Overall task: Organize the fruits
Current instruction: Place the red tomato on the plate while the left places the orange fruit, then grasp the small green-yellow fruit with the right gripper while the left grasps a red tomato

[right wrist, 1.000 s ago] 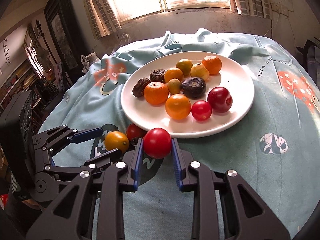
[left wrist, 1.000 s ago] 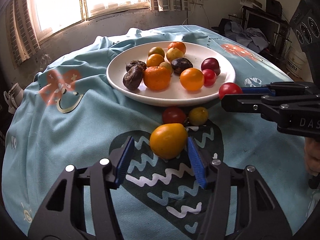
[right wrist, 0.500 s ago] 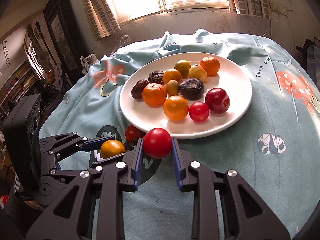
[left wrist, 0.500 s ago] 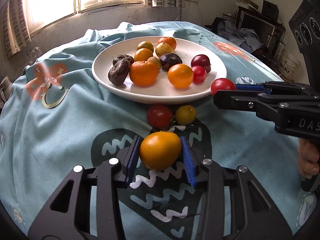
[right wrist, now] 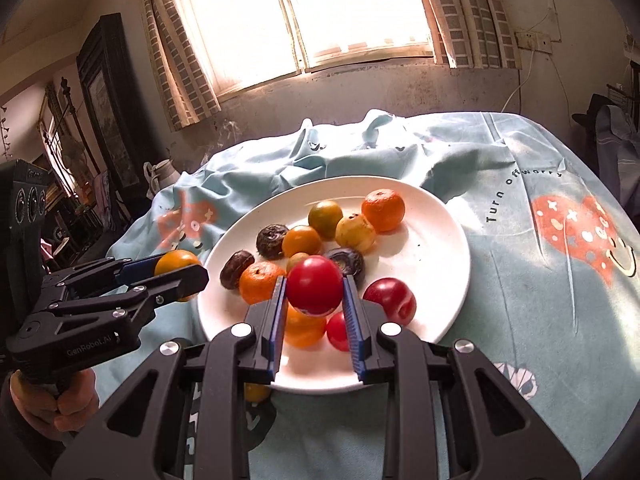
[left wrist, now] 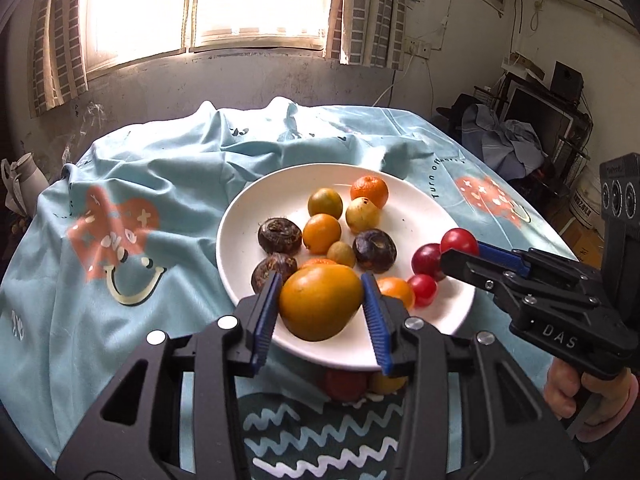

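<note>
My left gripper (left wrist: 320, 300) is shut on a large yellow-orange fruit (left wrist: 320, 302), held in the air over the near rim of the white plate (left wrist: 240, 248). My right gripper (right wrist: 314, 288) is shut on a red tomato (right wrist: 315, 286), also lifted above the plate (right wrist: 440, 248). The plate carries several oranges, dark brown fruits, a red plum and small tomatoes. In the left wrist view the right gripper (left wrist: 460, 246) holds the red tomato (left wrist: 459, 240) at the plate's right side. In the right wrist view the left gripper (right wrist: 180, 270) carries the yellow-orange fruit (right wrist: 176, 260) at the plate's left.
A red fruit (left wrist: 344, 384) and a small yellow fruit (left wrist: 386, 383) lie on the light blue tablecloth (left wrist: 120, 300) just below the plate's near rim, partly hidden. A wall with a bright window stands behind the table. Clutter and furniture sit at the right.
The left gripper closed on the yellow-orange fruit and lifted it off the cloth toward the plate. The right gripper rose and moved forward over the plate with the red tomato.
</note>
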{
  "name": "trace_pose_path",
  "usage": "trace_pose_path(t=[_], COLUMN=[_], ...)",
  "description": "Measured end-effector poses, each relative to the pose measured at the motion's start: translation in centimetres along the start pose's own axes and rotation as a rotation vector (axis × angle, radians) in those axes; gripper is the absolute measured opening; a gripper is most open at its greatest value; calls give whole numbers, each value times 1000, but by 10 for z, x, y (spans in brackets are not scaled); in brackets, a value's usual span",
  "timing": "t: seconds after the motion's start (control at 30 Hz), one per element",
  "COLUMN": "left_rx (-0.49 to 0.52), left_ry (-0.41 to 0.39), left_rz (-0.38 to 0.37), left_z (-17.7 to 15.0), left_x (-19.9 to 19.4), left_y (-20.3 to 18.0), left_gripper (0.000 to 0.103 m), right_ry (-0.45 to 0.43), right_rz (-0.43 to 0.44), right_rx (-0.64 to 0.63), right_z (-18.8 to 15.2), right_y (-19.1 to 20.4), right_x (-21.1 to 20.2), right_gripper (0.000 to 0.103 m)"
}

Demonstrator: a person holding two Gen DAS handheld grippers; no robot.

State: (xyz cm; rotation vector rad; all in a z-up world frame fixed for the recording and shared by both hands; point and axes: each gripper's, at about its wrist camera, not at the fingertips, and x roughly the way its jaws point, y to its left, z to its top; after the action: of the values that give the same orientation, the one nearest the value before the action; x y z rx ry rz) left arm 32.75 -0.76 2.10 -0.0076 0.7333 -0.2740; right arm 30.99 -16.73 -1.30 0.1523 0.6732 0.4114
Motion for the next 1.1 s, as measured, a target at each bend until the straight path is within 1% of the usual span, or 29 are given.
trace_pose_path(t=[0.17,0.23,0.27,0.3,0.33,0.37,0.4,0.43,0.47,0.63,0.77,0.87,1.0,1.1], left_rx=[2,3,1,-11,-29,-47,-56,-50,-42,-43,-74,-102,-121,-142], left_ry=[12,18,26,36,41,17,-21,-39,-41,-37,-41,-48,-48,-13], left_rz=[28,44,59,78,93,105,118,125,126,144,175,180,182,193], left_z=[20,28,30,33,33,33,32,31,30,12,-13,-34,-61,-74], left_x=[28,40,46,51,52,49,42,36,30,0,-26,-42,-51,-49], left_y=[5,6,6,8,9,11,11,11,10,14,23,28,35,41], left_gripper=[41,42,42,45,74,89,89,89,90,92,94,94,94,94], right_ry=[-8,-13,-14,-14,-14,-20,-27,-27,-29,-22,-9,-4,10,30], right_rz=[-26,-38,-39,-46,-60,-76,-81,-69,-58,-46,-37,-30,-25,-7], right_rx=[5,-11,-26,-42,-53,-59,-62,-68,-71,-79,-87,-96,-123,-134], right_z=[13,17,19,20,19,19,18,17,17,13,2,-8,-26,-36], right_y=[-18,-21,-20,-20,-19,-18,-18,-17,-15,-3,11,23,37,45], right_x=[14,20,23,26,27,27,24,22,19,10,-1,-9,-16,-19], right_gripper=[27,27,28,29,42,47,47,47,47,47,47,47,47,47])
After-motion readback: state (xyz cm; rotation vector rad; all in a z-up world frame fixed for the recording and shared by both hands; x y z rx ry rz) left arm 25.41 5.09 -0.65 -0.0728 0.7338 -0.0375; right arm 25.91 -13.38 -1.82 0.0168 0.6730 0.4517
